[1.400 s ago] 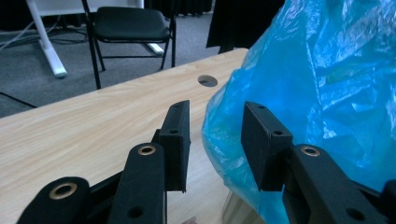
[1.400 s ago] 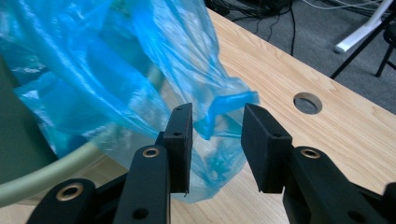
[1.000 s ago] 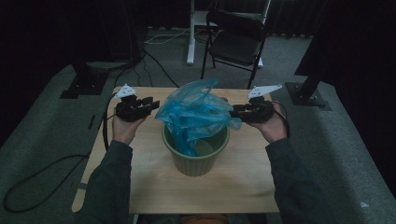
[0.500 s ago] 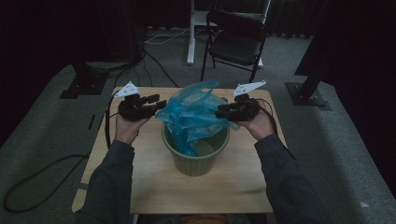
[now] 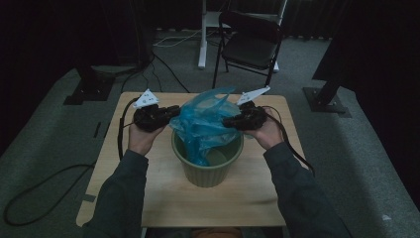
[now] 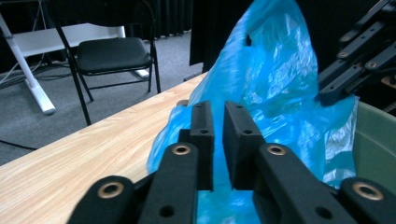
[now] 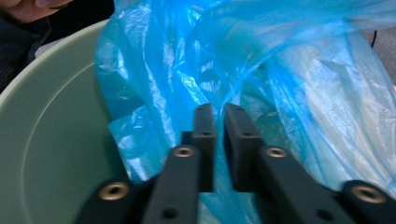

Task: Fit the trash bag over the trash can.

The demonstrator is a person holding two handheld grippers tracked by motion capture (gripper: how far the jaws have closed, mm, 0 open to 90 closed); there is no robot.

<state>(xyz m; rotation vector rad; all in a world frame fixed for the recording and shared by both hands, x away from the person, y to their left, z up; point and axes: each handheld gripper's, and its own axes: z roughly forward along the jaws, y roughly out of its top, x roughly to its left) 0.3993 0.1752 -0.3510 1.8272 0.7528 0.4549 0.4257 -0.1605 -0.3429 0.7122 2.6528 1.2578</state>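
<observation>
Left claw [image 5: 171, 113] and right claw [image 5: 229, 120] both pinch the blue plastic bag [image 5: 205, 121], one on each side; their jaws have just been closing, and in each gripper view the two black jaws stand nearly together with a fold of blue film caught in the narrow gap between them. The left one comes in from the bag's left edge, the right one from its right edge, each held in a hand with a dark sleeve behind it.

Largest of all is the wooden surface [image 5: 148, 193], pale and grained, bare apart from what stands at its middle. On it sits the green bin [image 5: 208, 173], a round, ribbed, pale green tub with a smooth inner wall [image 7: 51, 140]. The bag sits partly inside the bin: its lower part hangs down into the tub, while the rest rises crumpled above the rim and spreads out toward both claws. The film is thin, glossy and see-through, a bright sky blue with many creases and white glints [image 6: 280, 79], and one handle loop stands up at the top. Whether anything lies in the bag or on the bin's floor cannot be told
</observation>
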